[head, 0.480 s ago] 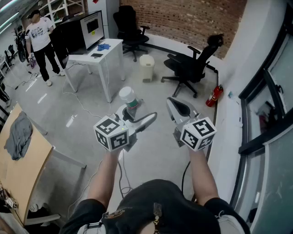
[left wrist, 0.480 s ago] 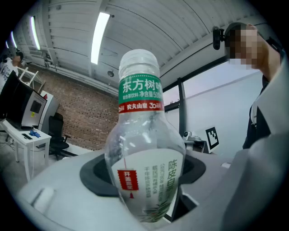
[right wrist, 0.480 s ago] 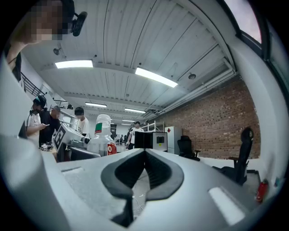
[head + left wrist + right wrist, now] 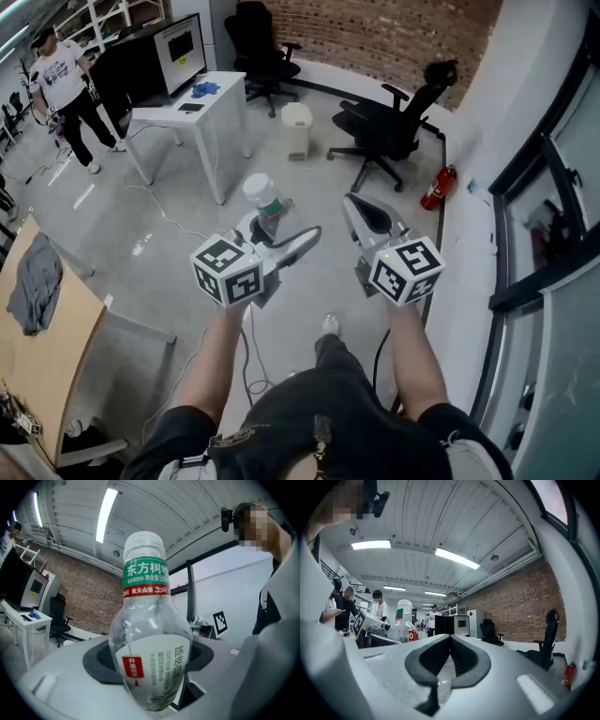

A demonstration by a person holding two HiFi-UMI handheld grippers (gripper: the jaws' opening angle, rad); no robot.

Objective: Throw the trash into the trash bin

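A clear plastic bottle (image 4: pixel 264 202) with a white cap and green label stands upright between the jaws of my left gripper (image 4: pixel 277 228), which is shut on its lower body. In the left gripper view the bottle (image 4: pixel 149 634) fills the middle, with the gripper (image 4: pixel 150 667) closed round it. My right gripper (image 4: pixel 361 211) is held level beside it, shut and holding nothing; in its own view the gripper (image 4: pixel 450 641) has its pads touching, with the bottle (image 4: pixel 402 620) to the left. A small cream trash bin (image 4: pixel 296 129) stands on the floor ahead, beside a white table.
The white table (image 4: pixel 187 117) with a monitor (image 4: pixel 178 47) is ahead on the left. Two black office chairs (image 4: pixel 389 127) (image 4: pixel 258 47) flank the bin. A fire extinguisher (image 4: pixel 439 187) leans by the right wall. A person (image 4: pixel 61 80) stands far left. A wooden table (image 4: pixel 47 328) lies at my left.
Both grippers keep their pose, the left still holding the bottle. A leg and shoe have swung into view below, between the arms, and the room has shifted slightly up in the head view.
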